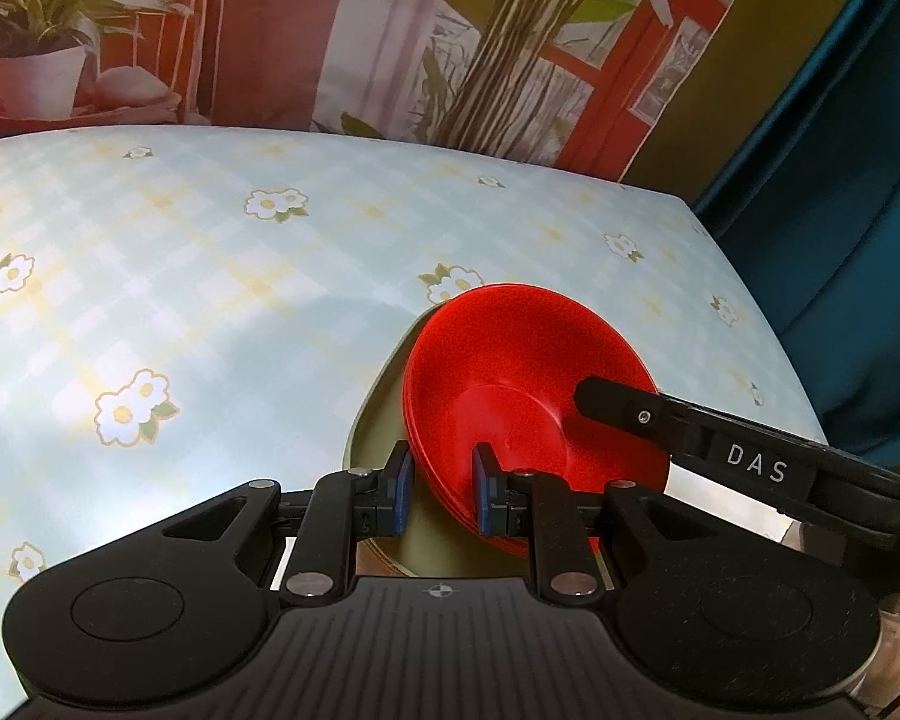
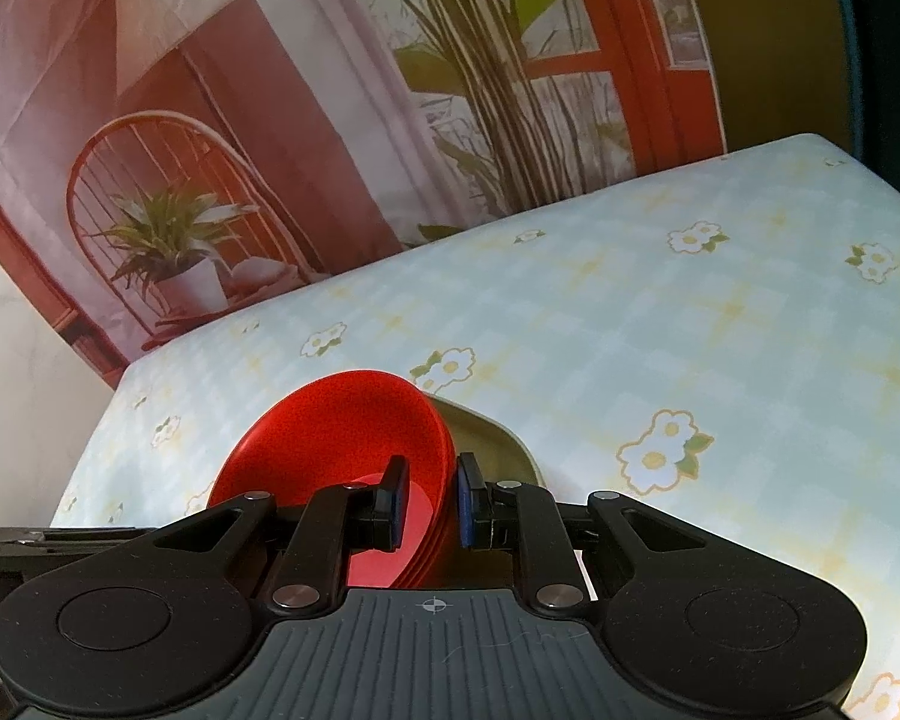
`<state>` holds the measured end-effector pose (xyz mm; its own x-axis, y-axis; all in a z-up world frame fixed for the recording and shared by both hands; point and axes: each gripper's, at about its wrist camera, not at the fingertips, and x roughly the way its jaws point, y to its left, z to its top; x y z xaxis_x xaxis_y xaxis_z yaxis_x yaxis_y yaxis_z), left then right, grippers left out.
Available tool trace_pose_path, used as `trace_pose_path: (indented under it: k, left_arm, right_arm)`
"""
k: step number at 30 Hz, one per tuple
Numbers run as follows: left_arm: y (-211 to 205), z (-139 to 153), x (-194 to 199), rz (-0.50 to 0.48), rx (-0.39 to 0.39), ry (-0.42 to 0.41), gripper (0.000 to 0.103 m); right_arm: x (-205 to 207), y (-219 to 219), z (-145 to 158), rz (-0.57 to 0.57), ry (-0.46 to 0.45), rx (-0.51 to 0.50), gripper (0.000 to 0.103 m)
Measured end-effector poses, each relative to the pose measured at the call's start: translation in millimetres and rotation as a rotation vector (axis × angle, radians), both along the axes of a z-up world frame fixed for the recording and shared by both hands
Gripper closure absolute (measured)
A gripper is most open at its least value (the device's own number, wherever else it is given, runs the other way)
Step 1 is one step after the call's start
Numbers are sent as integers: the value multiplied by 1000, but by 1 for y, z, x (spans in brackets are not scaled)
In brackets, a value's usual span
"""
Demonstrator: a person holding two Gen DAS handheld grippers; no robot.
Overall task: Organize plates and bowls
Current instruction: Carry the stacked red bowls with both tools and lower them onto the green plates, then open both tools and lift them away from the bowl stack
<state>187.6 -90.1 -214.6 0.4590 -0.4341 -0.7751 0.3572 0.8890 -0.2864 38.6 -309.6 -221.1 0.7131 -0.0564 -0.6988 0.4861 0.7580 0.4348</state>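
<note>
The only writing I can read is "DAS", white letters on the black arm of my right gripper [image 1: 588,396] where it reaches in from the right edge of the left wrist view. A small crosshair mark sits on each gripper body, low centre of both frames.

Nearest in the left view, my left gripper [image 1: 440,495] has its blue-padded fingers [image 1: 403,495] part-way closed around the near rim of the stack of red bowls [image 1: 510,384] — one pad outside the rim, one inside the bowl. The pads look close to the rim or just on it, but I cannot tell whether they actually pinch. My right gripper's tip rests inside the top bowl at its right side.

In the right view, low centre, my right gripper [image 2: 429,498] likewise straddles the rim of the stack of red bowls [image 2: 330,438], fingers [image 2: 467,498] narrowed to a small gap with the layered edges between them; a firm grip is not clear here either.

The bowls are tilted, leaning up on edge, and sit on an olive-green plate [image 1: 384,420] that shows beneath and beside them — lower centre in both frames [image 2: 492,444]. Both lie on the table [image 1: 210,276], covered in a pale blue check cloth with white flowers.

Farther back, across the top of both frames, hangs a printed backdrop [image 1: 390,30] of potted plants, a red window frame and curtains; dark teal fabric [image 1: 840,180] fills the right edge of the left view.
</note>
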Motion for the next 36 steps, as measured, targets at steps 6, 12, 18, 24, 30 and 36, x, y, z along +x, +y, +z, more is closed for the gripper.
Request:
trace_pose_path:
  k: [6, 12, 18, 24, 30, 36]
  left_arm:
    - [0, 1, -2, 9, 11, -7, 82]
    - [0, 2, -1, 27, 22, -12, 82]
    - [1, 3, 0, 30, 31, -13, 82]
    - [2, 9, -1, 31, 15, -19, 68]
    - [2, 18, -6, 29, 29, -57, 51]
    - [10, 31, -14, 47, 13, -87, 49]
  right_arm:
    - [3, 2, 0, 9, 1, -4, 86]
    - [6, 8, 0, 19, 1, -6, 86]
    - [9, 10, 0, 24, -1, -7, 87]
    - [8, 10, 3, 17, 1, -33, 80]
    - [1, 6, 15, -1, -9, -67, 70]
    - [-7, 7, 30, -7, -21, -103, 65]
